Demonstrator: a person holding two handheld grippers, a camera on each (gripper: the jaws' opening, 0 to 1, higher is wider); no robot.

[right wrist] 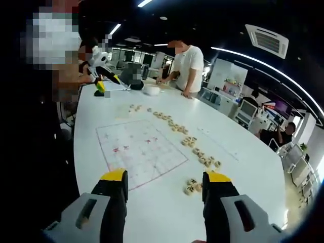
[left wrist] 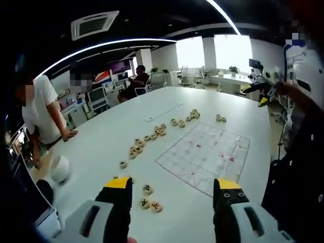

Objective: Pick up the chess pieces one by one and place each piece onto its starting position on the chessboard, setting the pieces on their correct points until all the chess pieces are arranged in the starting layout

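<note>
Left gripper view first: the left gripper (left wrist: 172,195) hangs over the white table (left wrist: 101,142) with its jaws spread wide and nothing between them. The chessboard (left wrist: 205,157), a thin printed sheet, lies flat toward the table's near edge, and no piece sits on its points. Three chess pieces (left wrist: 150,198) lie just off the sheet's near-left corner, right ahead of the jaws. A long scattered row of pieces (left wrist: 152,135) runs along the sheet's far-left side toward the middle of the table, ending in a pair near the far corner. A white bowl (left wrist: 59,168) sits at the table's left edge beside a standing person (left wrist: 43,111); I can't tell what's in it. The other gripper shows at the right edge, raised off the table.

Right gripper view now: the right gripper (right wrist: 164,192) is also parted and empty, aimed across the sheet from the opposite end. A small cluster of pieces (right wrist: 192,186) lies just inside its right jaw, off the sheet's corner.

So the layout hasn't begun, by my reading. Best play: take one piece only, straddle it squarely, pinch its rim, lift clear of its neighbours, then set it on a line crossing without dragging the sheet.
</note>
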